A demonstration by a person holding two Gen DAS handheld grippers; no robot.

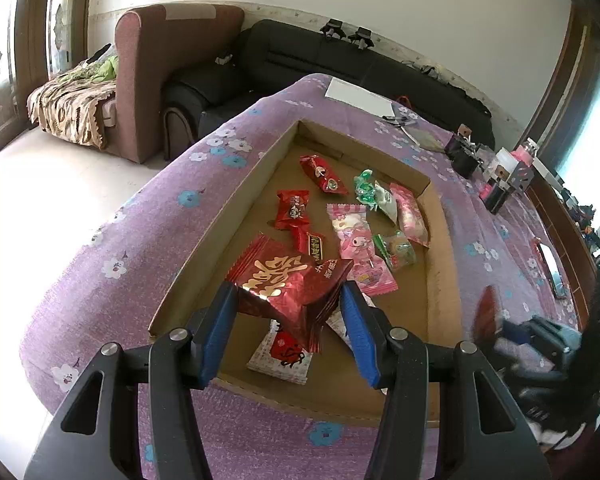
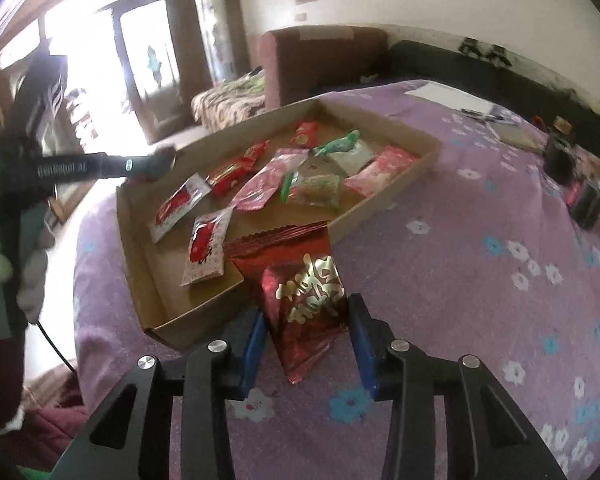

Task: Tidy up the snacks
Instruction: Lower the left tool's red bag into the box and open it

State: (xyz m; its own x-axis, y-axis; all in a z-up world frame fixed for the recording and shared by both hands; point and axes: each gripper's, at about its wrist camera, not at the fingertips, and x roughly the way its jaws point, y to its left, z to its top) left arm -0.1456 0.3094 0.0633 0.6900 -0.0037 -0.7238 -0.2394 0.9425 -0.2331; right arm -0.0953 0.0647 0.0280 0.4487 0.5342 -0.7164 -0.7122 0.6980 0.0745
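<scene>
Left hand-held gripper [image 1: 288, 320] is clamped on a red foil packet [image 1: 288, 284] above the cardboard tray [image 1: 220, 220]; right hand-held gripper [image 2: 306, 336] is clamped on another red packet [image 2: 304, 312] just outside the tray. Step: loading. Next: place each among the candies ahead.

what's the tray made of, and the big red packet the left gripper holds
Tray: looks like plain brown corrugated cardboard, matte, with folded corner flaps. Red packet in the left gripper: likely metallised plastic film, glossy, with bright glints, crinkles, gold print and a serrated edge.
</scene>
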